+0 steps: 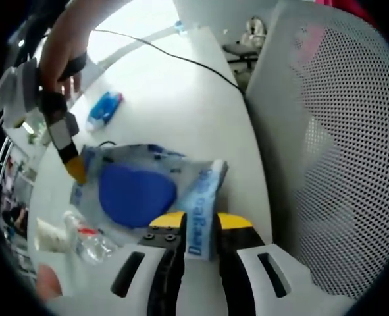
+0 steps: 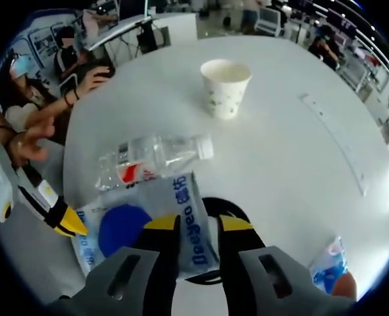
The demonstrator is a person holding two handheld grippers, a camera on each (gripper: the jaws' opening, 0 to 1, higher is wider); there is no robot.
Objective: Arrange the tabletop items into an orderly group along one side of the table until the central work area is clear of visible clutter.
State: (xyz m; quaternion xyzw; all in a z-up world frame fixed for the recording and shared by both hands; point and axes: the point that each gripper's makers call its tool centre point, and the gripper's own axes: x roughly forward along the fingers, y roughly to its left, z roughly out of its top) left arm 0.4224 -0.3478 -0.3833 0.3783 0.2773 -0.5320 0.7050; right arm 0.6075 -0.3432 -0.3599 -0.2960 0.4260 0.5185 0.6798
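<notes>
Both views sit low and close over the white counter (image 2: 293, 164), facing opposite ways, sharing the blue-printed pouch (image 1: 141, 191) between them.

My left gripper (image 1: 199, 227) covers the near end of the wipes packet (image 1: 148, 191), so I cannot read the rest of its blue lettering; off to its left the clear bottle (image 1: 89, 240) is blurred and its label unreadable; a pale thing (image 1: 49, 236) beside it is too smeared to name. My right gripper (image 2: 199, 227) hides most of a dark object (image 2: 214, 205) under the packet's edge, so I cannot tell what it is; low to its right a small blue-and-white pack (image 2: 327, 260) is cut off by the picture's edge.
</notes>
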